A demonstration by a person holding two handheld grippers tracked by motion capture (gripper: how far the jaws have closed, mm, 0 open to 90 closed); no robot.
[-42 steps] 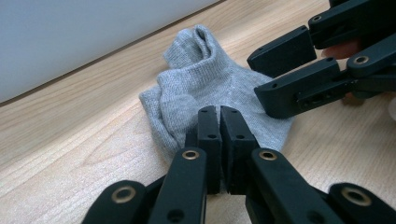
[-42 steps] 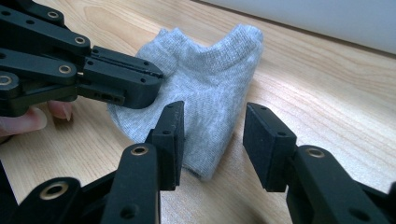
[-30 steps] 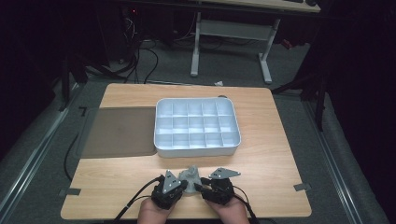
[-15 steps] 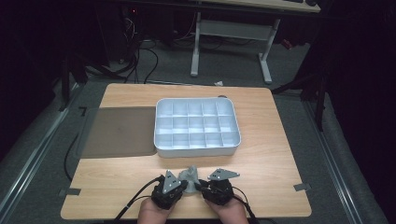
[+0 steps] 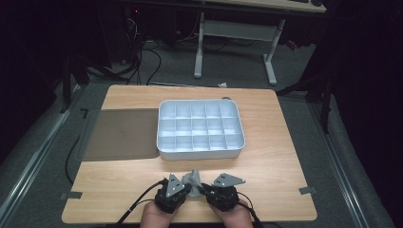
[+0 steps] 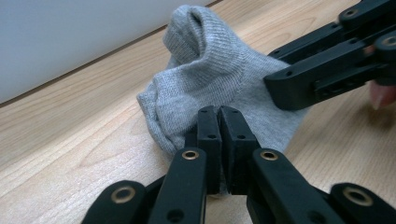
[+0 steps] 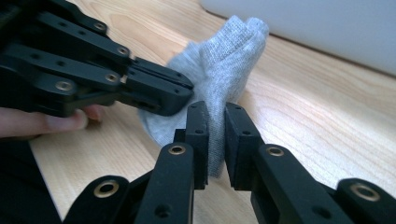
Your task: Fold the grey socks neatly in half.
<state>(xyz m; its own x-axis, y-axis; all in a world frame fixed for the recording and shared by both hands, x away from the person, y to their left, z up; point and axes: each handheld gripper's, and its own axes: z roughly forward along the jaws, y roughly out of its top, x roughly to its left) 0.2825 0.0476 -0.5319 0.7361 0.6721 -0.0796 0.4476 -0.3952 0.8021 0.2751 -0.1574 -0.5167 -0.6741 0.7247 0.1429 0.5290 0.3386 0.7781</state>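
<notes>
Grey sock [image 6: 219,88] pinched by left gripper [image 6: 219,123], right gripper [image 7: 215,122] closing on it

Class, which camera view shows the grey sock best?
The left gripper view: the grey sock shows its knit and bunched folds largest. The right gripper view shows it partly behind jaws; the high view shows a small lump.

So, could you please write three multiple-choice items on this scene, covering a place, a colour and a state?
1. Where does the small grey knitted sock lie?
A. in the tray
B. on the wooden table in front of the white compartment tray
C. on the dark mat

2. What colour is the sock?
A. grey
B. red
C. blue

3. How does the left gripper stand?
A. wide open
B. shut on the sock
C. shut on the tray

Key: B, it lies between tray and hands; A, grey knit; B, its jaws pinch the fabric.
</notes>
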